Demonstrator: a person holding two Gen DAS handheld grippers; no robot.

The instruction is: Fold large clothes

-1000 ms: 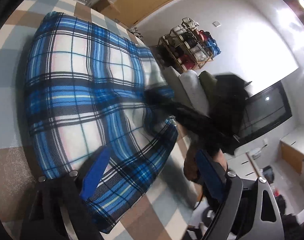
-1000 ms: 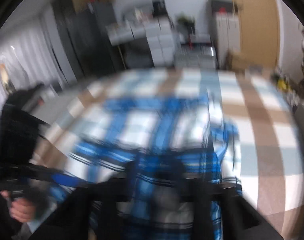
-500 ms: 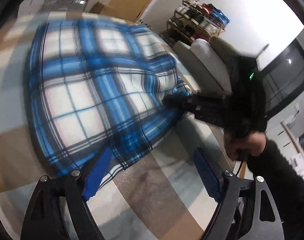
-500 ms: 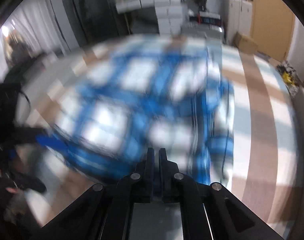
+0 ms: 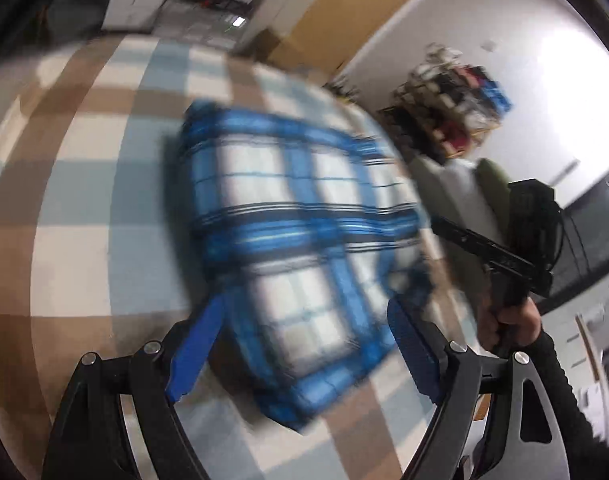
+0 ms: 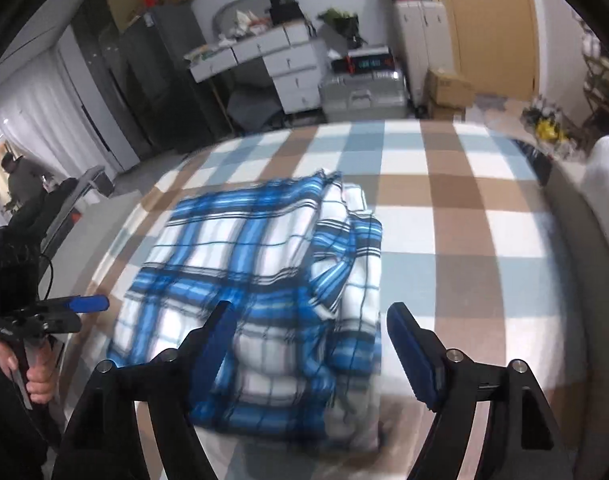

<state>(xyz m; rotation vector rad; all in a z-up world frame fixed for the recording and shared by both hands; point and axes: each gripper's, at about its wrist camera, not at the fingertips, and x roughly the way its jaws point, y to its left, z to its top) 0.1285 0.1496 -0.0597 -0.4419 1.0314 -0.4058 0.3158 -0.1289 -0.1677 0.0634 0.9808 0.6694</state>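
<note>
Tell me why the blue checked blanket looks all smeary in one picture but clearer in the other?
Left wrist view: the blue plaid blanket is streaked with motion blur, and glare whitens the wall at top right. Right wrist view: the blanket is mostly sharp, soft only at its near edge; the fisheye lens bends the checked bed cover.

White drawers (image 6: 292,68), wooden door (image 6: 492,28), white curtains (image 6: 28,120)

Both views fisheye, dark vignette at edges. Left wrist: heavy motion blur on plaid blanket (image 5: 300,248), wall (image 5: 552,80) beyond it blown out w/ glare. Right wrist sharper, even indoor light.
</note>
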